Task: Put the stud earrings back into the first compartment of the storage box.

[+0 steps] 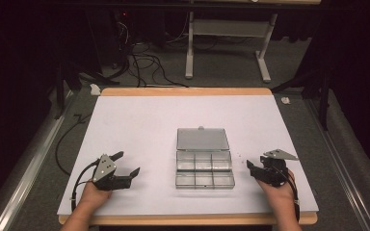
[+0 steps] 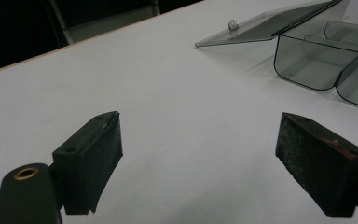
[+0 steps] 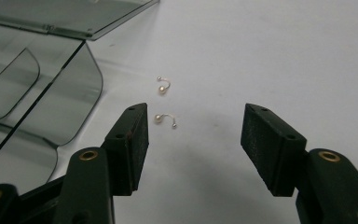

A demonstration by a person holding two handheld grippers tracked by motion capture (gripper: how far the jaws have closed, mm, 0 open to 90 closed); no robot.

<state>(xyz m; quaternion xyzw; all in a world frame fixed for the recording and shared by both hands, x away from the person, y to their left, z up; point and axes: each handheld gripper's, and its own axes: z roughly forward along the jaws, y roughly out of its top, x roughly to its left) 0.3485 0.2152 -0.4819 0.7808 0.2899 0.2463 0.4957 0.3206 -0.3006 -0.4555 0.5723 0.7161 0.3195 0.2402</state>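
Two small pearl-tipped curved metal earrings (image 3: 164, 102) are seen on the white bench (image 1: 139, 125), just ahead of the right hand-held gripper (image 3: 193, 140), jaws apart, beside the clear compartment box (image 1: 204, 169).

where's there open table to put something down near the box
Bare table lies between the open box and the left gripper, and beyond its lid. It is tight on the box's right: two earrings lie before the right gripper.

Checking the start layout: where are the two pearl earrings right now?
In the right gripper view the earrings lie loose on the white table, beside the open clear box and just ahead of the right tongs, nearer their left jaw.
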